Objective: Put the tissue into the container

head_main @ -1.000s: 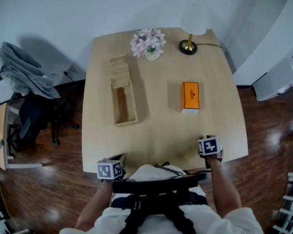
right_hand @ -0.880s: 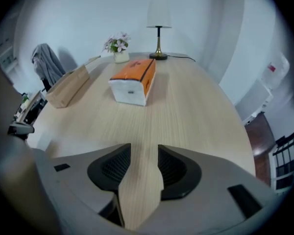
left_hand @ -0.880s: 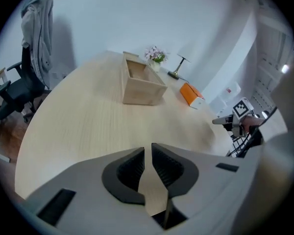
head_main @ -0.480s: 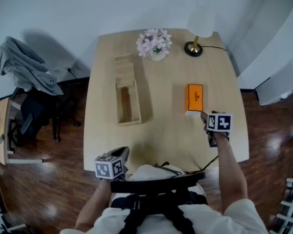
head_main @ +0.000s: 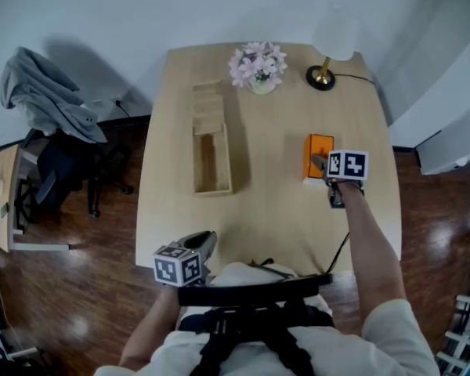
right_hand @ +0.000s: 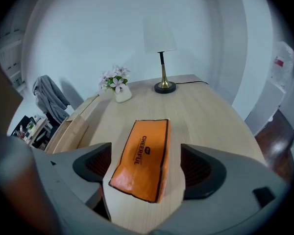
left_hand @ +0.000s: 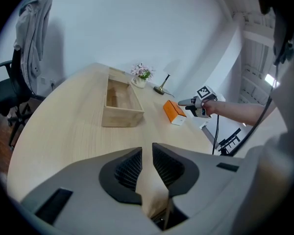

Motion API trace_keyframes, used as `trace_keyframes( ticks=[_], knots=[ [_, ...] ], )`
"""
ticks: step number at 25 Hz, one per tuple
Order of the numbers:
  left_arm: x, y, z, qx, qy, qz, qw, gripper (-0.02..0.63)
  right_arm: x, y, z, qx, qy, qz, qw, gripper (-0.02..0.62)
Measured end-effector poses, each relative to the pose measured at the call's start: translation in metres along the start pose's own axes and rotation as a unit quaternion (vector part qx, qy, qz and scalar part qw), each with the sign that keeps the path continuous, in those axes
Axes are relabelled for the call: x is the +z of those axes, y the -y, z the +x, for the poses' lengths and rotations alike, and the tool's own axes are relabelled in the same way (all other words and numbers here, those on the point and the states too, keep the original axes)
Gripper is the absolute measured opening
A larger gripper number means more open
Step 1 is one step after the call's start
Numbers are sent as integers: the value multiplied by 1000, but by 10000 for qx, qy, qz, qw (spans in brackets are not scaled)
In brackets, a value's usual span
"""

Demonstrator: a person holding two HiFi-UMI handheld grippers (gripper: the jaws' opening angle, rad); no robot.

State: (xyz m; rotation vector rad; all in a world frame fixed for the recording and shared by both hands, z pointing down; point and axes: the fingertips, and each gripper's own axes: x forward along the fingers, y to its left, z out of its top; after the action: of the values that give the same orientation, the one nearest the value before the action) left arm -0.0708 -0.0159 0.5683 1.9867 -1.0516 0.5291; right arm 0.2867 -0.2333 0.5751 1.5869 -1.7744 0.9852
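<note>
An orange tissue pack [head_main: 319, 149] lies on the right half of the light wooden table [head_main: 270, 202]. My right gripper [head_main: 323, 164] is at its near end; its jaws are opening. In the right gripper view the tissue pack [right_hand: 142, 158] lies between the two pads [right_hand: 198, 168], which stand apart from its sides. The container, a long open wooden box [head_main: 197, 155], sits left of centre, its far part filled with wooden blocks. My left gripper [head_main: 205, 241] hovers at the table's front edge. Its jaws show a narrow gap [left_hand: 147, 153] with nothing between them.
A vase of pink flowers [head_main: 258, 65] and a gold-based lamp [head_main: 327, 49] with its cord stand at the table's far edge. A chair draped with a grey garment [head_main: 43, 100] stands to the left on the dark wood floor. My body is against the front edge.
My right gripper has travelled from the table's front edge forward to the near end of the tissue pack. The left gripper has stayed near the front edge.
</note>
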Motion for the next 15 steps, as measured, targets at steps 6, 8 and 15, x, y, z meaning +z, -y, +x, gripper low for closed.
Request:
trace_keyframes(
  ticks=[6,8,15],
  knots=[
    [-1,0,-5,89,27,-53,9999,52,5,-13,27,-28,-213,-99,9997,462],
    [-3,-2,-6,118,37,-77,9999,52,1,-17,35,-36,-299,-89,9995,462],
    [-9,-4,-10,177,35,-117,9998,52,-15,-14,48,-203,-571,-160,9980,462]
  ],
)
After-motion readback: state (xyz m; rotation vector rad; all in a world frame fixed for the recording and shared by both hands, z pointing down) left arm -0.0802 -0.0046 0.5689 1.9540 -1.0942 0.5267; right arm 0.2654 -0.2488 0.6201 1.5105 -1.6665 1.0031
